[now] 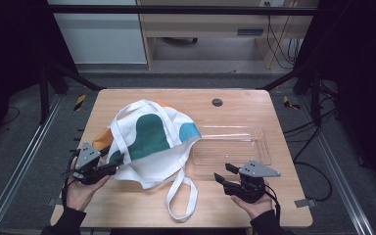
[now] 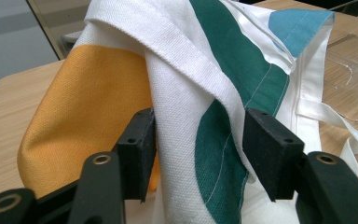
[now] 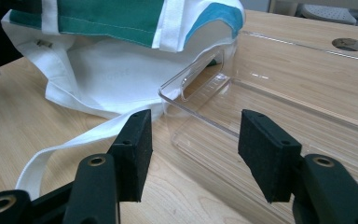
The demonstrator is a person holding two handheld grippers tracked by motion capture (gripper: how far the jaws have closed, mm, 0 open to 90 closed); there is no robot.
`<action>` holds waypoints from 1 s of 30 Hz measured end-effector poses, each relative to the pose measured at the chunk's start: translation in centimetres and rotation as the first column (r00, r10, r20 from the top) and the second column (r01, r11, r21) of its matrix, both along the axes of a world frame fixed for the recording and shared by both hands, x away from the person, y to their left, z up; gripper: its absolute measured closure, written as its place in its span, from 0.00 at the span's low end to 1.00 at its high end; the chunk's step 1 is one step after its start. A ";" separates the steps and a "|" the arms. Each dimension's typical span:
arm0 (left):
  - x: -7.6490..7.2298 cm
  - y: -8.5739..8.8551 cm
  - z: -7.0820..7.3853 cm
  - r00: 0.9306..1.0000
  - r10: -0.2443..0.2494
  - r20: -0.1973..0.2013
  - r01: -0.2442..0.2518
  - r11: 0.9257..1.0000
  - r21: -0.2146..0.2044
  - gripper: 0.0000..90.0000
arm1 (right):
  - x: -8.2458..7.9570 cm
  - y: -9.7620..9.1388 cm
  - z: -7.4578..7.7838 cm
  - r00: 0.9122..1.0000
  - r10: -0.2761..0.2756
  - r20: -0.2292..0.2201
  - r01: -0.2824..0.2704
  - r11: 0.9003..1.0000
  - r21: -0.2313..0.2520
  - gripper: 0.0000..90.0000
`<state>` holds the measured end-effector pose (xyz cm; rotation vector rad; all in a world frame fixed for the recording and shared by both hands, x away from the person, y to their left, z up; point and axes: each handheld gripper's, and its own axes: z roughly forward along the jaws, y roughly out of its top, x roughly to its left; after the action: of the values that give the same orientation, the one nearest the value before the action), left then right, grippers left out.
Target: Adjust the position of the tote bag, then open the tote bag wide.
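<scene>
A white tote bag (image 1: 152, 137) with green, orange and blue patches lies crumpled on the left half of the wooden table (image 1: 127, 205). My left gripper (image 1: 118, 163) is at the bag's near left edge. In the left gripper view a raised fold of the tote bag (image 2: 191, 93) stands between the spread jaws of the left gripper (image 2: 198, 149), unsqueezed. A clear plastic tray (image 1: 267, 147) sits to the right of the bag. My right gripper (image 1: 224, 172) is open just before the tray's near left corner. Nothing lies between the jaws of the right gripper (image 3: 196, 149); ahead are the tray (image 3: 205, 84) and the bag (image 3: 107, 70).
One white bag strap (image 1: 181, 196) loops out toward the table's front edge, between the two grippers. A round cable hole (image 1: 217, 102) sits near the table's far edge. The bag's right edge overhangs the tray's left end. Dark frame posts stand at both sides.
</scene>
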<state>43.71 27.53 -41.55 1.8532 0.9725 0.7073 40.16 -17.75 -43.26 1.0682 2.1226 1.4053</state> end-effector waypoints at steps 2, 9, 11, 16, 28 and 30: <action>0.0 0.1 -0.1 1.000 0.003 -0.010 -0.003 1.000 -0.006 0.51 | 0.0 0.2 0.0 1.000 0.004 -0.001 -0.004 1.000 -0.002 0.50; 0.0 0.1 -0.6 0.999 0.014 -0.034 -0.014 1.000 0.006 0.53 | 0.1 0.7 -0.1 1.000 0.013 -0.008 -0.013 1.000 -0.001 0.50; 0.1 0.1 -0.7 0.999 0.019 -0.040 -0.019 1.000 0.007 0.54 | 0.1 1.0 -0.1 1.000 0.017 -0.007 -0.017 1.000 -0.002 0.51; 0.1 0.0 -0.7 0.999 0.030 -0.039 -0.029 1.000 0.012 0.59 | 0.2 1.5 -0.1 1.000 0.029 -0.012 -0.029 1.000 -0.002 0.53; 0.4 0.3 -0.5 0.997 0.037 -0.060 -0.038 0.999 -0.015 0.76 | 0.6 3.5 0.0 0.998 0.061 -0.014 -0.061 0.998 -0.001 0.63; 0.4 0.3 -0.4 0.997 0.041 -0.066 -0.042 0.999 -0.015 0.78 | 0.7 3.8 0.1 0.998 0.068 -0.014 -0.068 0.998 -0.005 0.65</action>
<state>44.09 27.79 -41.96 1.8568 1.0582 0.6652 40.89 -13.90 -43.18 1.0151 2.1902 1.4258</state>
